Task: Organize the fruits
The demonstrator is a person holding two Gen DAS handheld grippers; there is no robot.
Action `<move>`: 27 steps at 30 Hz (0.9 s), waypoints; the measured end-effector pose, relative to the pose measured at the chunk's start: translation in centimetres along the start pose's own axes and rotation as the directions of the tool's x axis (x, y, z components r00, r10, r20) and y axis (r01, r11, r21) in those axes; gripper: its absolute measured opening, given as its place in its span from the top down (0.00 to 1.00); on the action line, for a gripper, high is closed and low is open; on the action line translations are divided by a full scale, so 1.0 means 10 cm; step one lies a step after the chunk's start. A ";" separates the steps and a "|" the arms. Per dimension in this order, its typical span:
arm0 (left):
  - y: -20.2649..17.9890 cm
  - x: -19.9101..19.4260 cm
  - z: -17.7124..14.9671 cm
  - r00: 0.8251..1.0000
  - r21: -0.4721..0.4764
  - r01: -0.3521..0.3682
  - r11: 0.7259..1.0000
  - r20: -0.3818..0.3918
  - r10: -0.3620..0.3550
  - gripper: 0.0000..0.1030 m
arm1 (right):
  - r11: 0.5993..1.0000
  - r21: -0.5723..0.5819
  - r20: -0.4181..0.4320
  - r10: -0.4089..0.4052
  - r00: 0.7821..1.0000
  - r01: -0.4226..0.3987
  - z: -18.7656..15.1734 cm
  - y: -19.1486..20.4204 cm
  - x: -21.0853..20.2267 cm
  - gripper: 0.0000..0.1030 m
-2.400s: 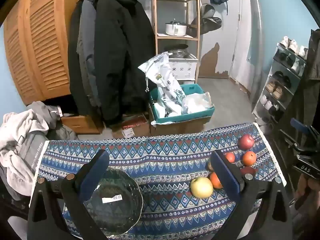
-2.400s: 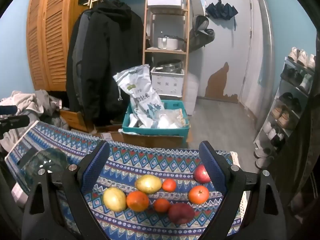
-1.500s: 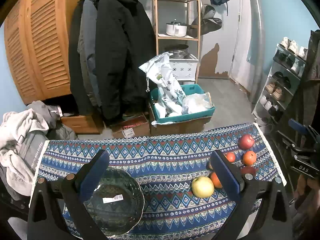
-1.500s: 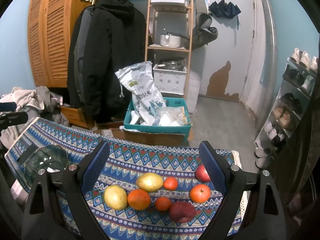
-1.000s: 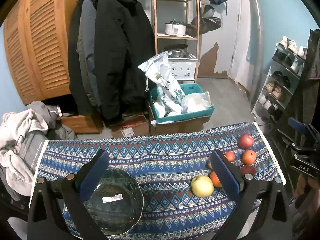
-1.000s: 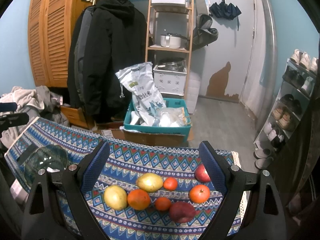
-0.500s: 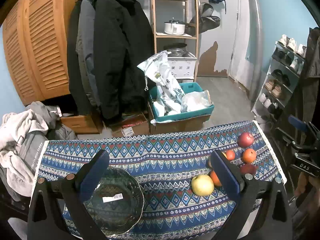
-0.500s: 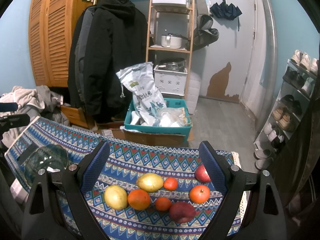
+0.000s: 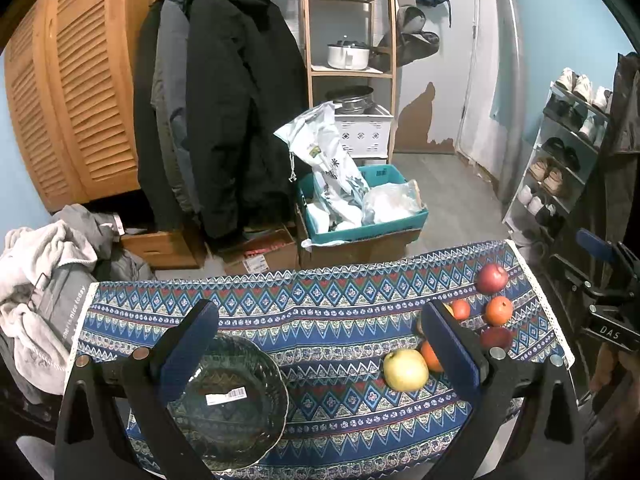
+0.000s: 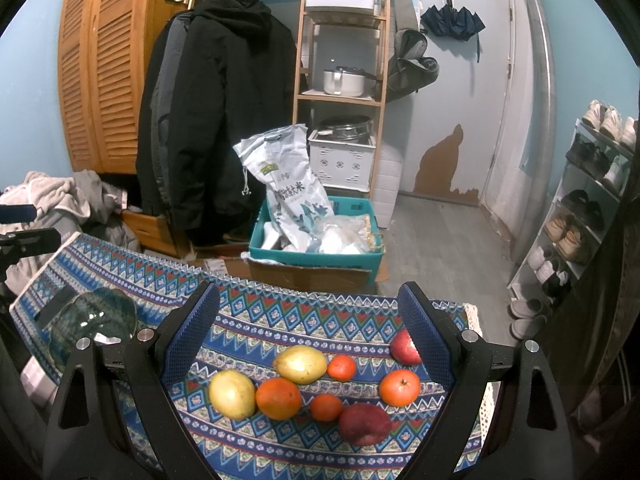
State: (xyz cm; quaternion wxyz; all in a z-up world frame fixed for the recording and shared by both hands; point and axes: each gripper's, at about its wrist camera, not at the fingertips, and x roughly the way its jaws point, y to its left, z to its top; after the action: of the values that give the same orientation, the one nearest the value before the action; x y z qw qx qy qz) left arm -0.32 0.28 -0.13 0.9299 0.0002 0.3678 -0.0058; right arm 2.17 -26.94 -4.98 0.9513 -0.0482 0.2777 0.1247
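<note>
Both grippers, left gripper (image 9: pixel 320 344) and right gripper (image 10: pixel 308 320), hover with jaws wide apart, holding nothing. Glass bowl (image 9: pixel 228 404) sits left on the counter (image 9: pixel 320 308). Fruits are bunched right, yellow apple (image 10: pixel 232 394) touching the orange (image 10: pixel 279 399).

On the patterned cloth (image 10: pixel 280 308): 1 glass bowl (image 10: pixel 94 314), 4 oranges (image 10: pixel 278 398), 2 red apples (image 10: pixel 404 347), 1 yellow apple (image 10: pixel 232 394), 1 mango (image 10: pixel 300 364).

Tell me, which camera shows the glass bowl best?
The left wrist view: the glass bowl sits close and nearly whole, its sticker visible, behind one finger of the left tongs. The right wrist view shows it small at the edge.
</note>
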 end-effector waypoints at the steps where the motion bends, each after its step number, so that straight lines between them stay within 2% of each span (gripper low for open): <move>1: 0.00 0.00 0.00 1.000 0.000 0.000 1.000 0.000 0.000 0.01 | 1.000 0.000 0.000 0.000 1.000 0.000 0.00 0.00 0.00 0.13; 27: -0.02 0.00 -0.01 1.000 0.004 -0.001 1.000 -0.001 0.001 0.01 | 1.000 -0.003 -0.002 -0.001 1.000 0.001 0.00 0.01 0.00 0.13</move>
State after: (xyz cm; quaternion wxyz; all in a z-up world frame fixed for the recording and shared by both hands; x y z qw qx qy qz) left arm -0.38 0.09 -0.19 0.9297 0.0023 0.3683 -0.0061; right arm 2.15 -26.83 -5.02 0.9511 -0.0498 0.2783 0.1245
